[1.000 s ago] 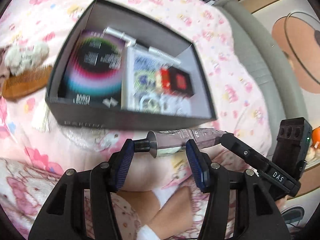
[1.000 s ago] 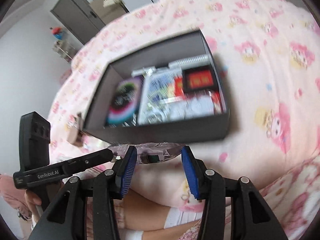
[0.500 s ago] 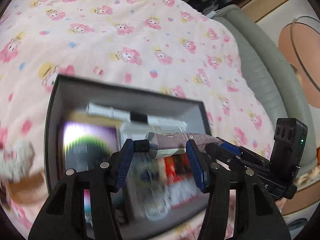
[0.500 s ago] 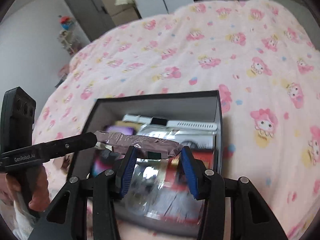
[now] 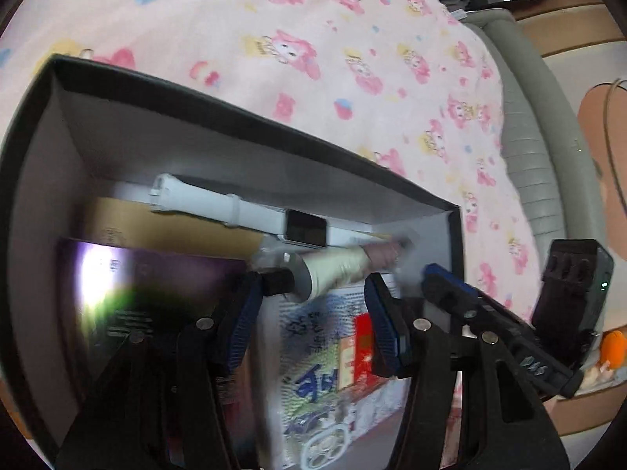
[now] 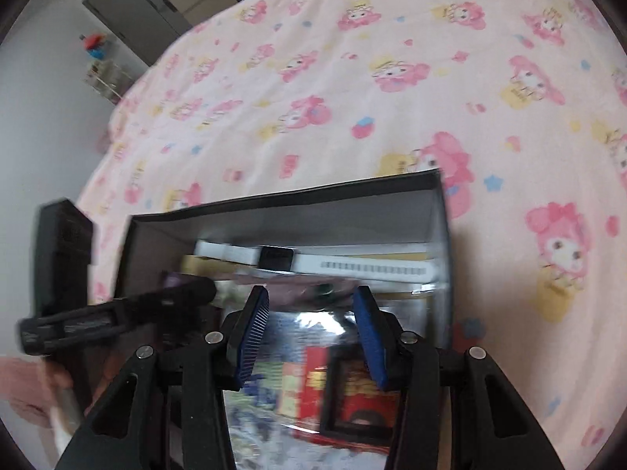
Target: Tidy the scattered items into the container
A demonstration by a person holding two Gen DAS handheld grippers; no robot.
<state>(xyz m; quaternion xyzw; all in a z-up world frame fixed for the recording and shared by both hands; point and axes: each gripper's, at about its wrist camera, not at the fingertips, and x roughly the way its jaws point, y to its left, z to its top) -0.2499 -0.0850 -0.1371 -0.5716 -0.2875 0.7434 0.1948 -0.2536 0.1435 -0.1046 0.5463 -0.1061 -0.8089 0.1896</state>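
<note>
A dark open box [image 5: 274,121] lies on the pink bed; it also shows in the right wrist view [image 6: 282,199]. Both grippers hover over its inside. A pinkish-cream tube with a black cap [image 5: 337,270] lies crosswise between the tips of both grippers, blurred, over the box contents; in the right wrist view the tube [image 6: 301,286] is a faint blur. My left gripper [image 5: 313,325] stands open around the cap end. My right gripper [image 6: 311,333] stands open around the other end. Whether either touches the tube is unclear.
In the box lie a white smartwatch [image 5: 250,215], a dark booklet with a rainbow sheen [image 5: 149,297], a printed card pack [image 5: 325,368] and a red item [image 6: 352,391]. A grey bed edge [image 5: 529,172] runs at the right. Grey cabinets [image 6: 129,0] stand far behind.
Both grippers have moved forward and down over the box with the tube between them. The tube now looks tilted and blurred, lower among the box contents.
</note>
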